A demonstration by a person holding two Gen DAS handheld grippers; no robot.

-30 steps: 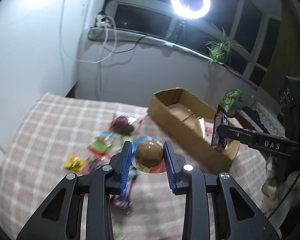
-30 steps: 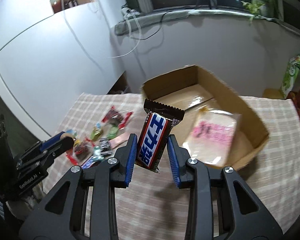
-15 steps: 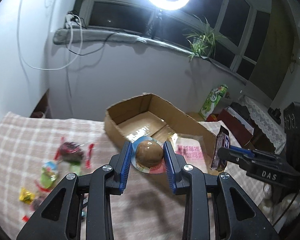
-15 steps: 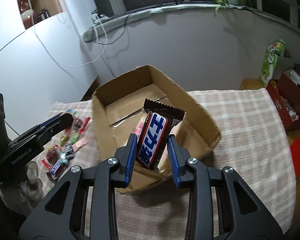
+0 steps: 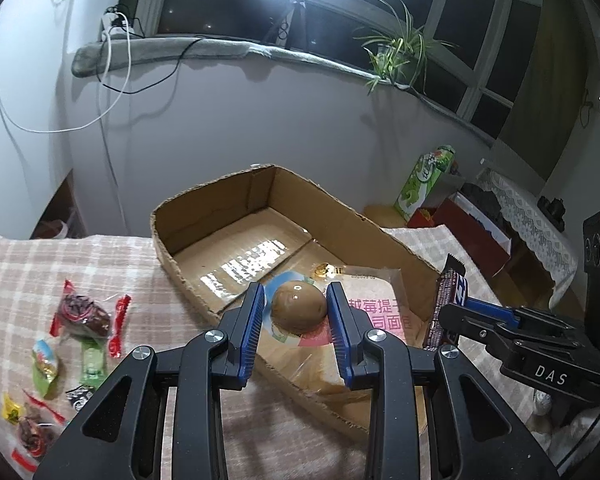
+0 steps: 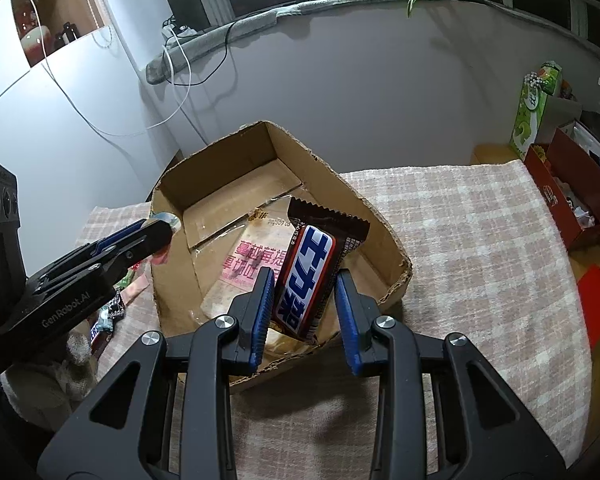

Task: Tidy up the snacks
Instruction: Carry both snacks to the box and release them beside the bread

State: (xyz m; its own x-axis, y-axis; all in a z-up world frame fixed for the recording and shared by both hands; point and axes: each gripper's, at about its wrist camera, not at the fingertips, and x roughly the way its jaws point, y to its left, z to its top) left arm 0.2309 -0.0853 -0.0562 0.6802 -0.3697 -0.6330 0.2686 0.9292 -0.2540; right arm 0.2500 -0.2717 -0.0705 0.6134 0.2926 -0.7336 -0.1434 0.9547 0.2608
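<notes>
A surface covered by a beige-and-pink checked cloth is seen beneath both grippers, with an open brown cardboard box set ahead of them and small wrapped snacks scattered to the left of the left-hand gripper.

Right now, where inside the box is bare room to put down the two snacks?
The far half of the cardboard box is bare floor, bordered by the far and side walls. The near half is crowded by the pink-printed bag. The left claw holds the egg snack, the right claw the chocolate bar.
</notes>
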